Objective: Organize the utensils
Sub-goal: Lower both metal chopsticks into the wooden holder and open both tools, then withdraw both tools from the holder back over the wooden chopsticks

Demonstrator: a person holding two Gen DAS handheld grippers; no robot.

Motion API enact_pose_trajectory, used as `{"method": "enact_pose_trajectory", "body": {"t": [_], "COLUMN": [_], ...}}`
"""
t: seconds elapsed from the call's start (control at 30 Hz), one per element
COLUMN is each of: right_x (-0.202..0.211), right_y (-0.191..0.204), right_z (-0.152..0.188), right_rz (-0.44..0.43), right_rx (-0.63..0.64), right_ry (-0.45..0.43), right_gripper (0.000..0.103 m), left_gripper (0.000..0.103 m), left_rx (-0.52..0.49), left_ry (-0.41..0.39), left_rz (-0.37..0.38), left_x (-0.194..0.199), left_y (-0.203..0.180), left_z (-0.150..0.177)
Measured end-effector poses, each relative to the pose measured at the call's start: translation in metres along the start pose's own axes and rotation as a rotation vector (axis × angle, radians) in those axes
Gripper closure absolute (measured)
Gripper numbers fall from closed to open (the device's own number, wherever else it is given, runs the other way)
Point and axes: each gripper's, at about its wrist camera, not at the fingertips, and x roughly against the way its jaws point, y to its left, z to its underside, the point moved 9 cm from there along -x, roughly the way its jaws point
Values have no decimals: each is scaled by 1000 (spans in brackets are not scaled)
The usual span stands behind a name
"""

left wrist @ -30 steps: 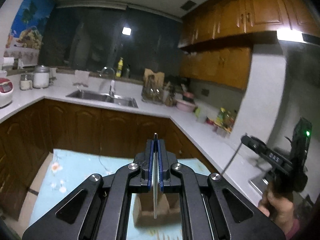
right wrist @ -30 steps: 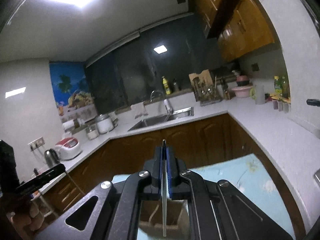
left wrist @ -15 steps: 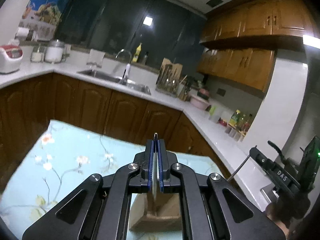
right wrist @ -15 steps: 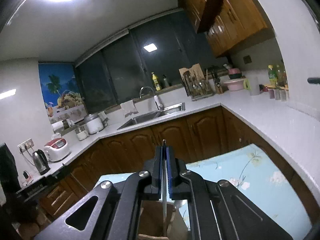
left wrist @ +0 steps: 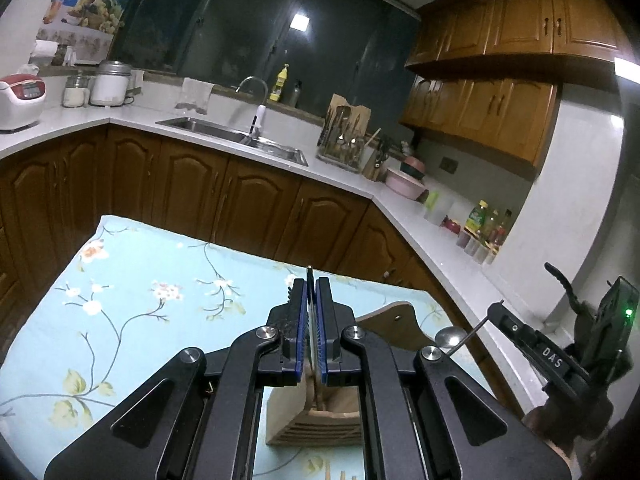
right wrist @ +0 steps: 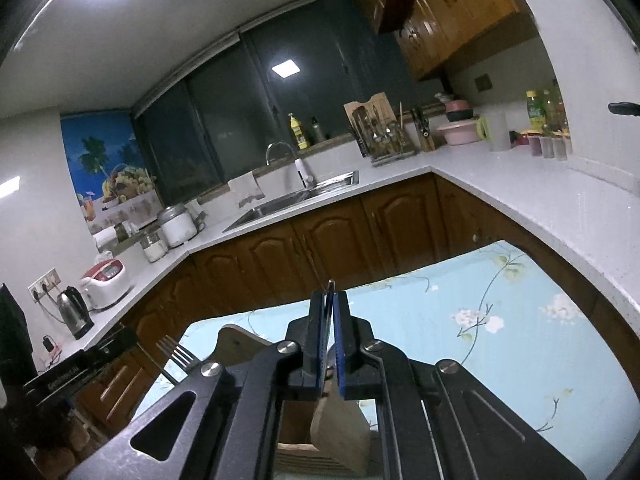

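Observation:
My left gripper (left wrist: 311,292) is shut on a fork, seen edge-on between its pads; its tines (right wrist: 177,353) show in the right wrist view. My right gripper (right wrist: 329,306) is shut on a spoon; its bowl (left wrist: 450,336) shows in the left wrist view at the right. A wooden utensil holder (left wrist: 320,420) stands on the flowered light-blue tablecloth (left wrist: 152,292) just below both grippers, also in the right wrist view (right wrist: 340,432). Its curved back (left wrist: 394,322) rises behind my left fingers.
Brown kitchen cabinets (left wrist: 224,196) and a white counter (left wrist: 404,212) with a sink (left wrist: 232,138), a utensil rack (left wrist: 344,140), a pink bowl and bottles run behind and to the right of the table. A rice cooker (right wrist: 106,280) and kettle stand at the left.
Both grippers have tilted down and moved over the table, so the cloth and the wooden holder now fill more of each view. Both stay shut on their utensils.

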Motion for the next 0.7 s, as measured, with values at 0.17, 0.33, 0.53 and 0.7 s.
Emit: {"method": "enact_pose_trajectory", "body": {"t": [0.17,0.33,0.53,0.7], "right_x": [-1,2,22,56], "right_y": [1,2,4,6], "right_z": [-1,0,-8,-13], "right_rz": [7,3,-27,-76], "right_rx": [6,7,-15,-44], "right_ry": [15,13,-44,-86], "right_gripper": [98,92,37,12], "left_gripper": [99,95,54,11], "left_rx": [-16,-11,-5,-2], "left_ry": [5,15,-38,-82], "left_rz": [-8,-6,3,-2], "left_x": [0,2,23,58], "left_y": [0,1,0,4], "left_z": [0,-3,-9,-4]}}
